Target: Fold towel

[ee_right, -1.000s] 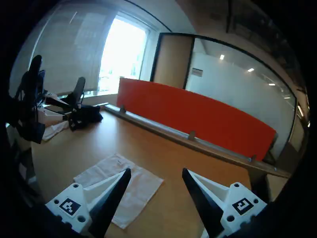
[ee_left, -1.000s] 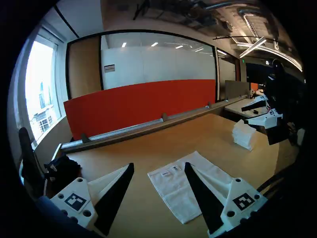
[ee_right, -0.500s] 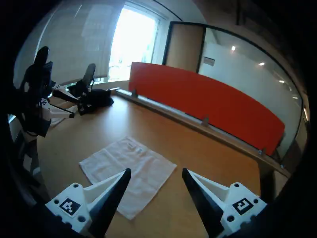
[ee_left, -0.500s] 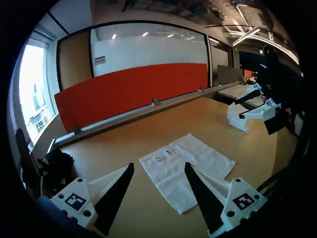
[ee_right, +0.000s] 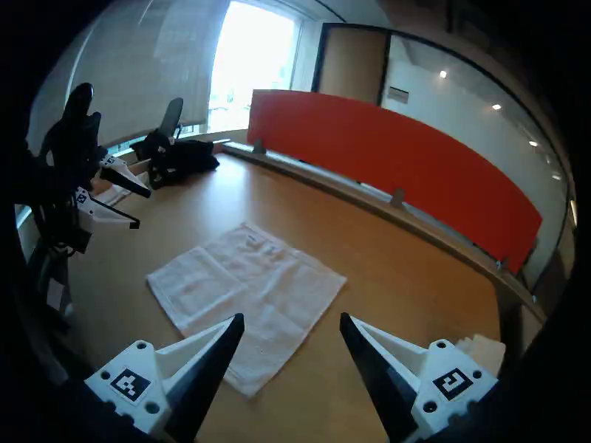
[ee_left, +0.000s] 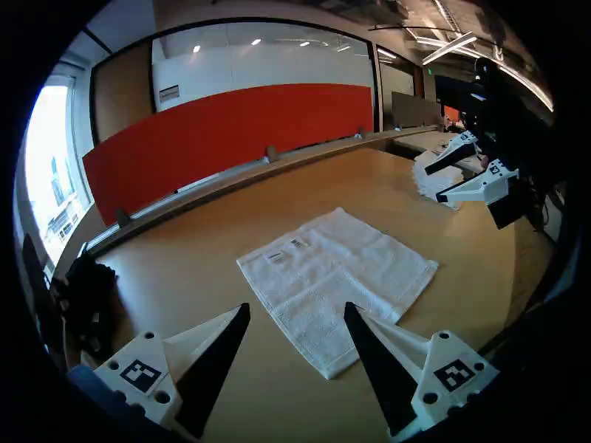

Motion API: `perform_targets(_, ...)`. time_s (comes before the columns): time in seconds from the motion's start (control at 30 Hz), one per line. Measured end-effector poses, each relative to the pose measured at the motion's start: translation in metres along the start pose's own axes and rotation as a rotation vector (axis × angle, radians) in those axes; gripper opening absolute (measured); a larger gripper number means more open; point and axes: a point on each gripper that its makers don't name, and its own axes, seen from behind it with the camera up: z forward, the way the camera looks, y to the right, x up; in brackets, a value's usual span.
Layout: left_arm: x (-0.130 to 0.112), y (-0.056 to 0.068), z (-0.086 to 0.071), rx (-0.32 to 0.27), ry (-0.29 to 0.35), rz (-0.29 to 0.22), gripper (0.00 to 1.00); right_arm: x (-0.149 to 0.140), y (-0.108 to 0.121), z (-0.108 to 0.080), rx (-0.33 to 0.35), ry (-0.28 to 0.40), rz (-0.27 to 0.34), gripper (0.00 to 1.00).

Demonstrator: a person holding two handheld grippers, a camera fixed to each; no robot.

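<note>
Towel of white terry cloth (ee_left: 336,277) lies spread flat, one layer thick, near the middle of the light-brown wooden surface (ee_left: 221,244). Two small tags sit by the towel's edge that faces the long red divider panel (ee_left: 221,136), which runs along the far edge of the surface.

The left claw (ee_left: 295,306) has its two black-tipped white fingers wide apart and grips nothing; the towel's near corner shows between them. The right claw (ee_right: 291,317) is likewise spread and empty, with another corner of the towel below its gap. In the left gripper view the right claw hangs over the right end of the surface, apart from the towel, just in front of a stack of folded white towels (ee_left: 430,176). A black bag (ee_right: 181,157) rests at the far left corner.
</note>
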Motion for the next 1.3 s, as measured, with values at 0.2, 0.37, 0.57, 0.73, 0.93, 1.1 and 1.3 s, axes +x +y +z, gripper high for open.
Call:
perform_targets(0.2, -0.023, 0.008, 0.012, -0.022, -0.043, 0.002, 0.94, -0.023, -0.011, 0.014, 0.026, -0.041, -0.006, 1.00)
perform_targets(0.37, -0.043, 0.014, 0.021, -0.045, -0.082, 0.001, 0.94, -0.043, -0.021, 0.025, 0.052, -0.079, -0.014, 1.00)
perform_targets(0.57, -0.065, 0.020, 0.031, -0.066, -0.126, 0.002, 0.94, -0.064, -0.033, 0.033, 0.080, -0.121, -0.020, 1.00)
perform_targets(0.73, -0.080, 0.024, 0.038, -0.083, -0.157, 0.003, 0.94, -0.078, -0.040, 0.040, 0.098, -0.150, -0.019, 1.00)
perform_targets(0.93, -0.095, 0.031, 0.045, -0.106, -0.192, 0.016, 0.94, -0.094, -0.048, 0.045, 0.116, -0.188, -0.025, 1.00)
perform_targets(1.1, -0.106, 0.037, 0.050, -0.126, -0.220, 0.022, 0.94, -0.109, -0.052, 0.046, 0.131, -0.221, -0.030, 1.00)
perform_targets(1.3, -0.117, 0.041, 0.054, -0.138, -0.256, 0.007, 0.95, -0.121, -0.055, 0.045, 0.147, -0.249, -0.023, 1.00)
